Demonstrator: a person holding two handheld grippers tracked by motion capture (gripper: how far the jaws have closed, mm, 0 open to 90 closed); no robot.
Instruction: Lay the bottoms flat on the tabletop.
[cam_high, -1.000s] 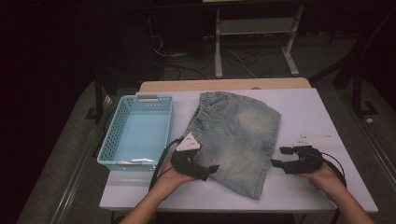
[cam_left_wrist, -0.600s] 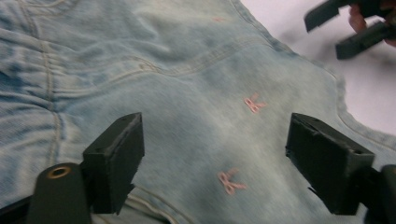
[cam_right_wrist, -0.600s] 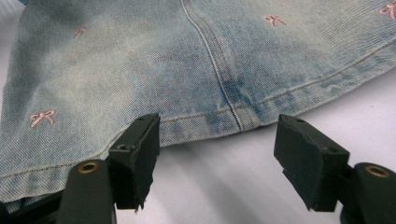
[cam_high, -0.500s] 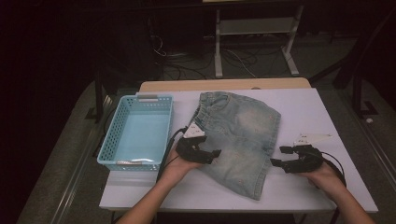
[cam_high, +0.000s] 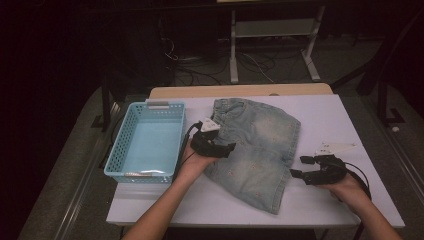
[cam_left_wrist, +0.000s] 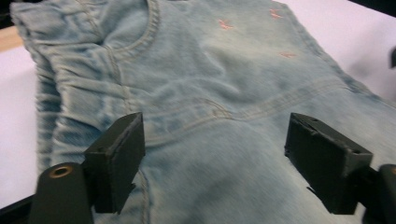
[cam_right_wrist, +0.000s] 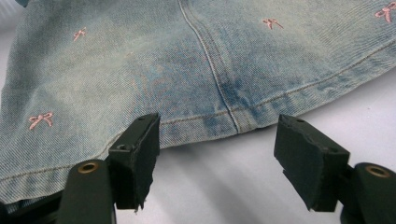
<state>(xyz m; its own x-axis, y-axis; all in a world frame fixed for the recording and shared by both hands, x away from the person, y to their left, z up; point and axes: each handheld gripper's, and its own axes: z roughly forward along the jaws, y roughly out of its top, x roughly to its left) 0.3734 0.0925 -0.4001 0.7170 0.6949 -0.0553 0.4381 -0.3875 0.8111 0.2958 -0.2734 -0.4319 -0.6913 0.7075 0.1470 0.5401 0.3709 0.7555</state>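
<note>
A light blue basket (cam_high: 148, 142) sits on the white desk (cam_high: 330, 112); a small white tag (cam_high: 336, 147) lies near the desk's right edge.

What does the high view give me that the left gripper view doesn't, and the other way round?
High view alone: the blue basket left of the shorts, the white table, both hands, and the right gripper open just off the shorts' right hem. Left gripper view alone: close detail of the denim, namely its seams, a curved pocket seam and small pink marks, with the left gripper open above the cloth, nothing between its jaws. Both: the shorts lying flat, the left gripper over their left side, and bare table beside them.
</note>
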